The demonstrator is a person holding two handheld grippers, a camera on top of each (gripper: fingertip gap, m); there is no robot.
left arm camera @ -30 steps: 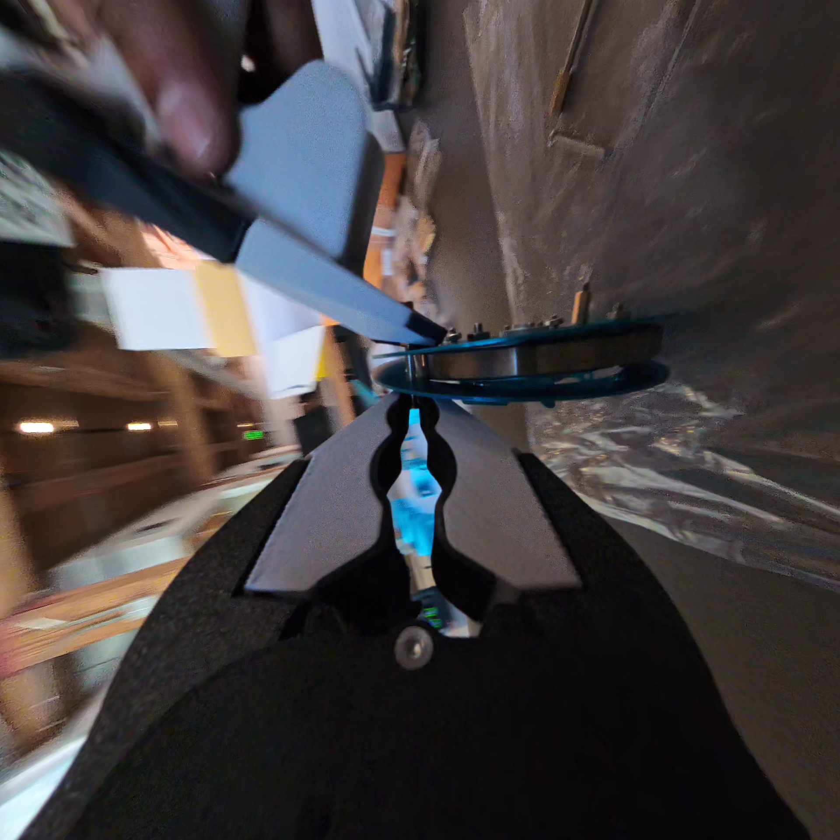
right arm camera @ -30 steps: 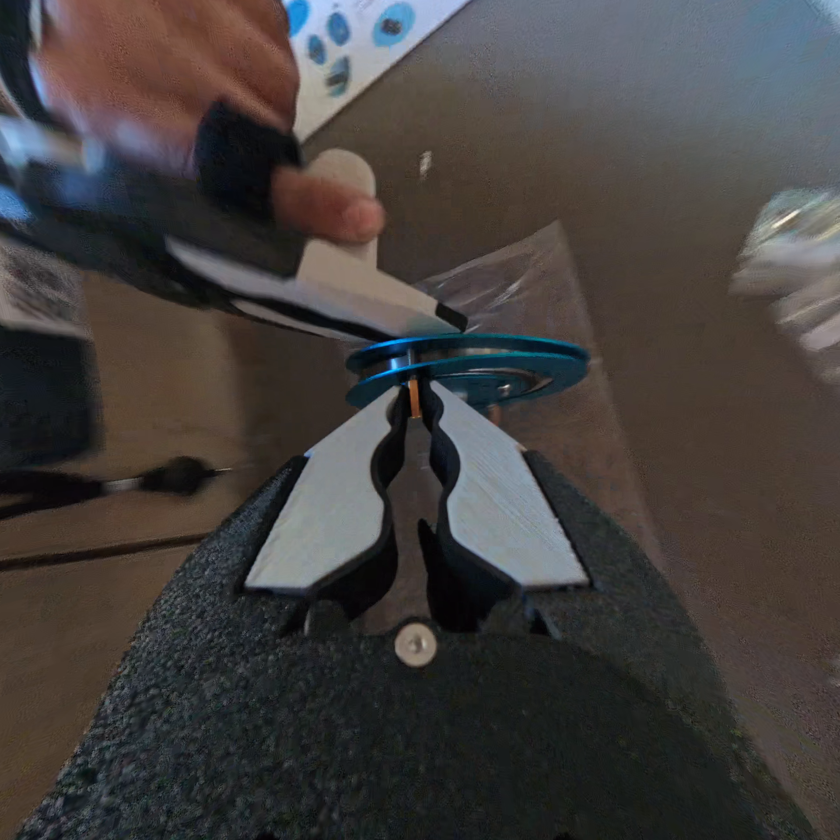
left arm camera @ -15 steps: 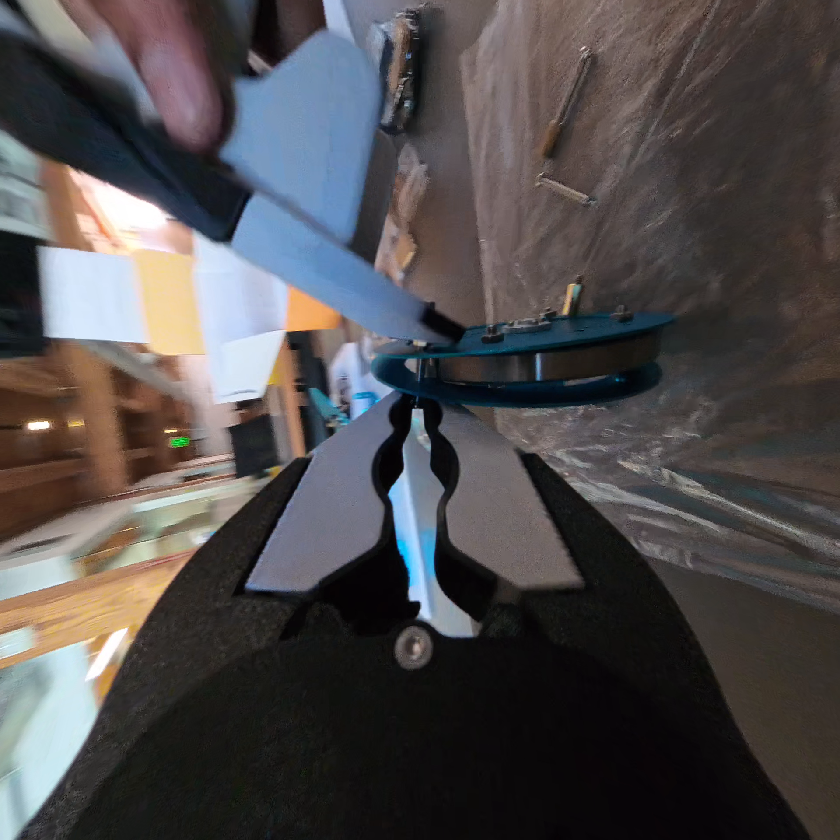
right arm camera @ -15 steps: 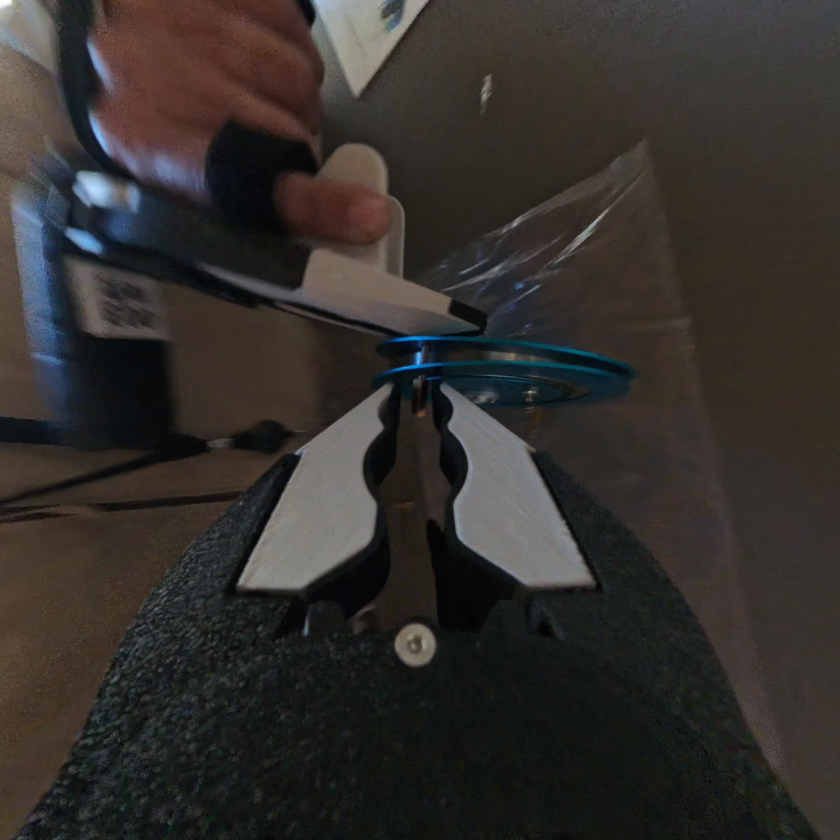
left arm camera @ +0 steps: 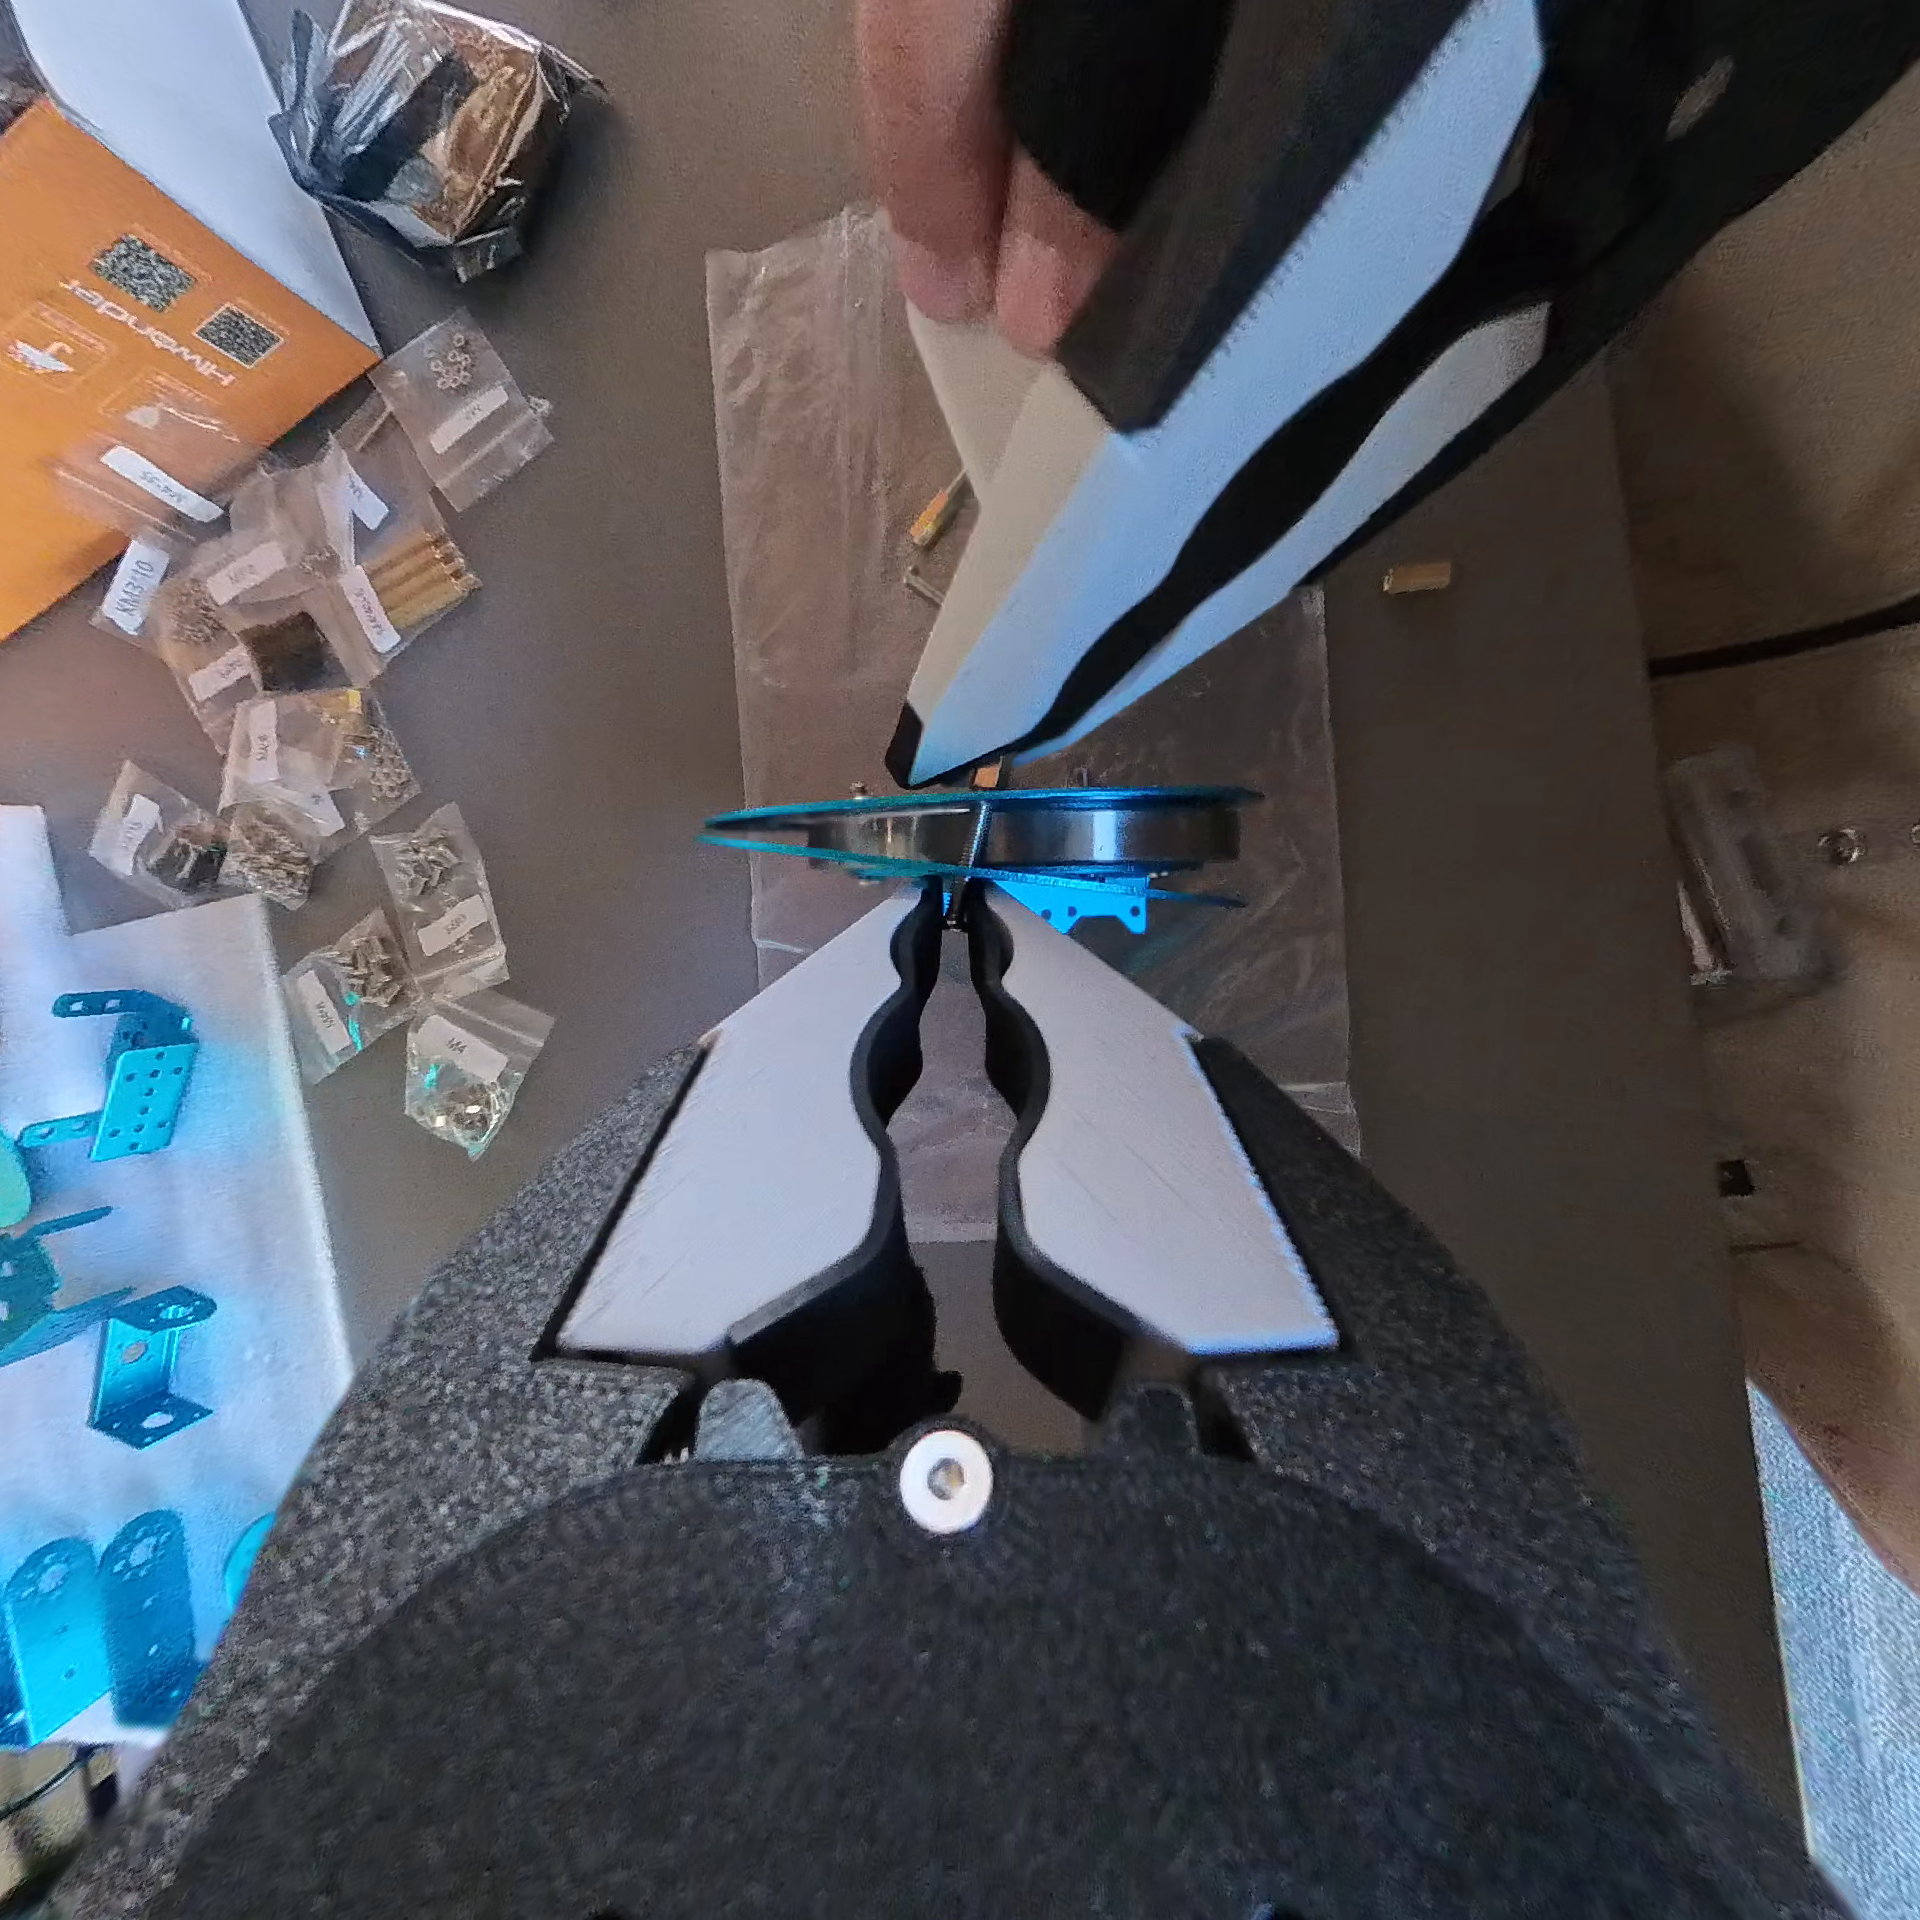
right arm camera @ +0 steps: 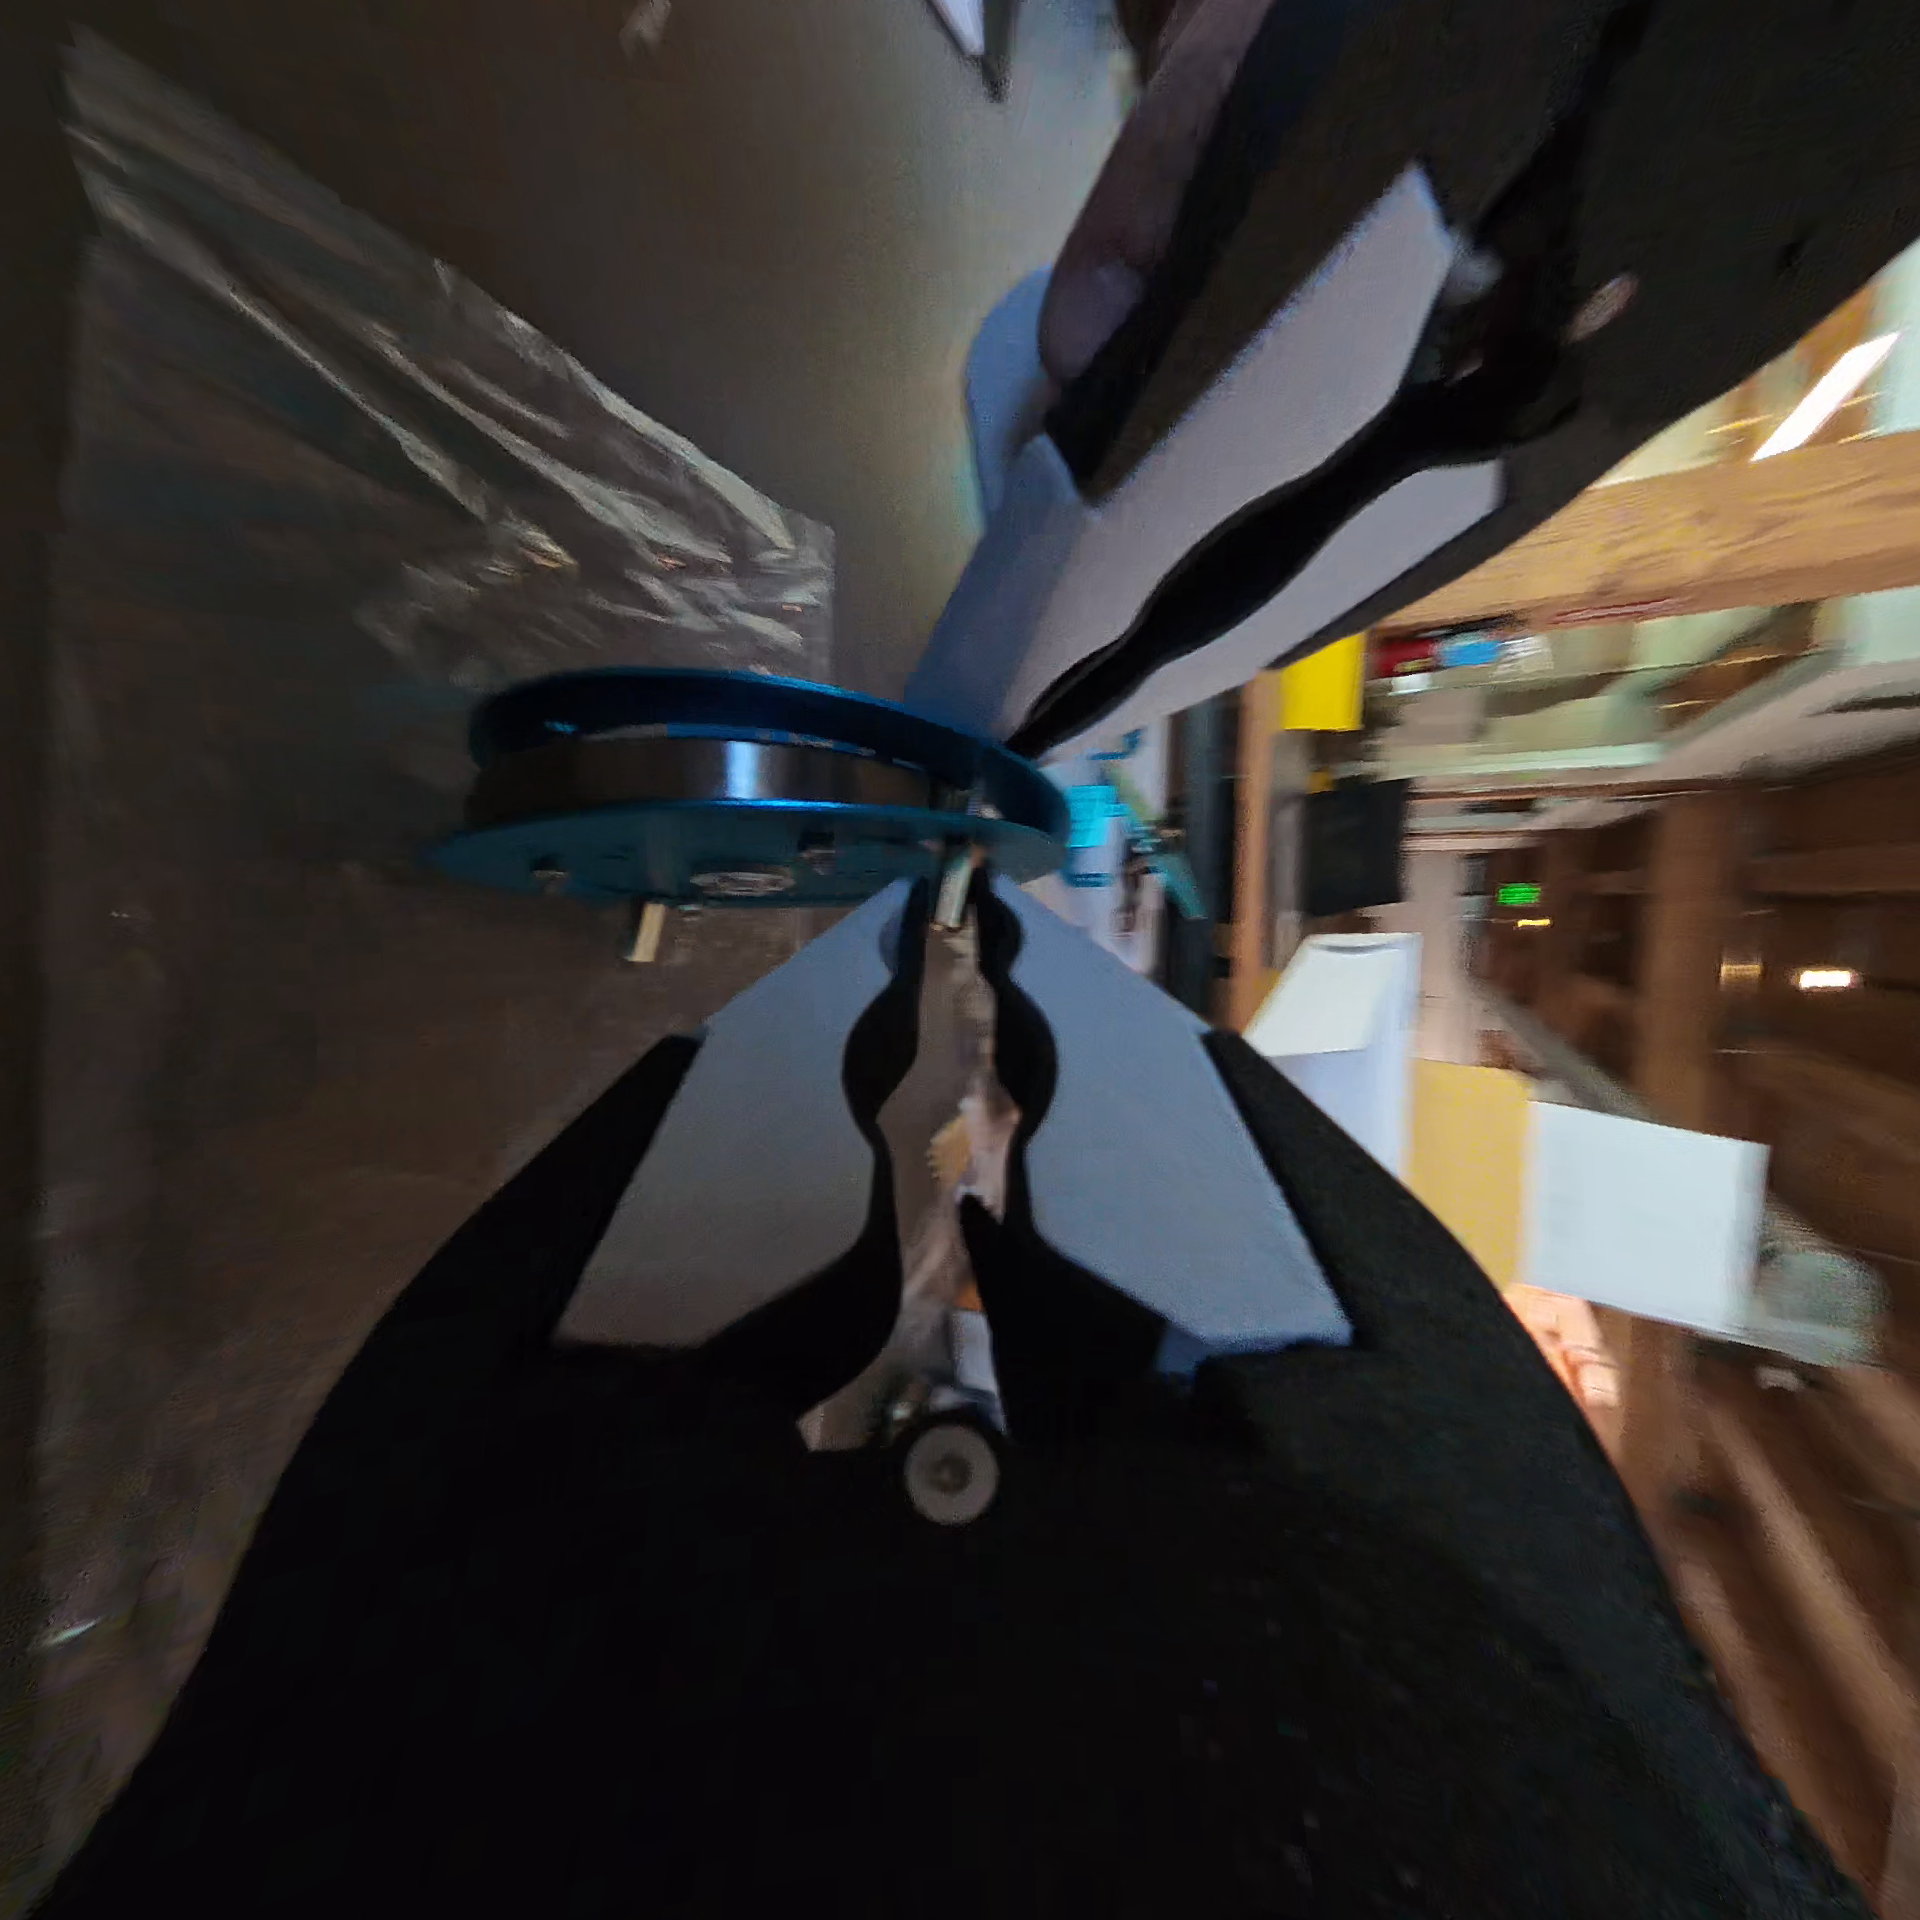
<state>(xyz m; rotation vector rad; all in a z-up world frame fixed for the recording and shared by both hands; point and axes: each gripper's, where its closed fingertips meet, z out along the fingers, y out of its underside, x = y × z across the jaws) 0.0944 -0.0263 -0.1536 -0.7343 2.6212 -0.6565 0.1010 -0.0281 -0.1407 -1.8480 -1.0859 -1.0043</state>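
Observation:
A blue disc assembly (left arm camera: 1101,831), two thin blue plates with a steel ring between them, hangs above the table, held edge-on between both grippers. My left gripper (left arm camera: 954,909) is shut on a thin screw (left arm camera: 971,847) that runs through the plates at their rim. My right gripper (left arm camera: 956,764) comes in from the upper right and pinches the opposite face at the same spot. In the right wrist view my right gripper (right arm camera: 948,899) is shut on the screw's silver end (right arm camera: 951,888) under the assembly (right arm camera: 707,774). The left gripper (right arm camera: 1013,727) meets it from above.
A clear plastic bag (left arm camera: 821,520) lies on the grey table under the assembly. Several small bags of screws (left arm camera: 312,727), an orange booklet (left arm camera: 125,343), a black foil bag (left arm camera: 436,135) and blue brackets (left arm camera: 135,1081) on a white sheet lie to the left. A brass standoff (left arm camera: 1413,579) lies at the right. Both grippers' tips are close together, under 4 cm apart.
Both grippers have rotated together with the assembly still pinched between them. The left view now looks down on the table; the right view now looks sideways into the room.

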